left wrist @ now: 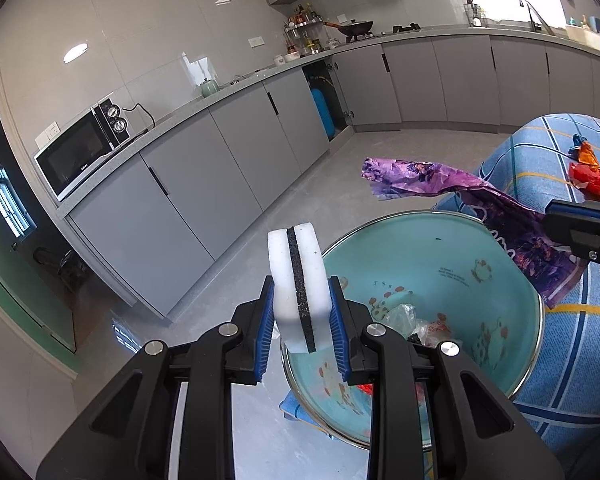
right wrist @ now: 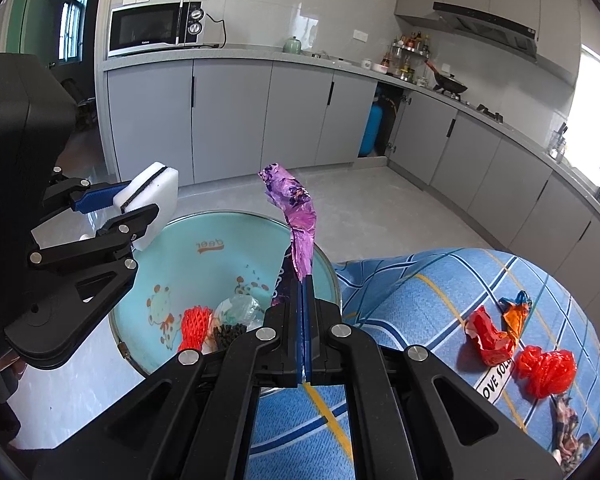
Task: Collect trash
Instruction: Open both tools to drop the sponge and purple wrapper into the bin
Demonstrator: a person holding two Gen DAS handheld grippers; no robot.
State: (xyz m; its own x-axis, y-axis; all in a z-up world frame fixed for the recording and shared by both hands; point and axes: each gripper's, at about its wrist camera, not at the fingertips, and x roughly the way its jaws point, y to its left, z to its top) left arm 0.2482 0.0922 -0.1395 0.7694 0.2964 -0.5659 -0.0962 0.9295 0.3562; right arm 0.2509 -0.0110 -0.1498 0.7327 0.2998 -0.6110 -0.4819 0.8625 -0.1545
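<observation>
The left tongs (left wrist: 302, 328) squeeze a white sponge (left wrist: 298, 280) over the blue bowl (right wrist: 204, 256). The right tongs (right wrist: 304, 320) pinch a purple wrapper (right wrist: 296, 216) above it. Some trash is already inside; red wrappers (right wrist: 516, 344) wait at the lower right on the blue cloth

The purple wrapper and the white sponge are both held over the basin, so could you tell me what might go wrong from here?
1. The purple wrapper is long; released by the right gripper, it might drape over the basin rim.
2. The left gripper holds the sponge near the basin's edge; it could fall outside.
</observation>
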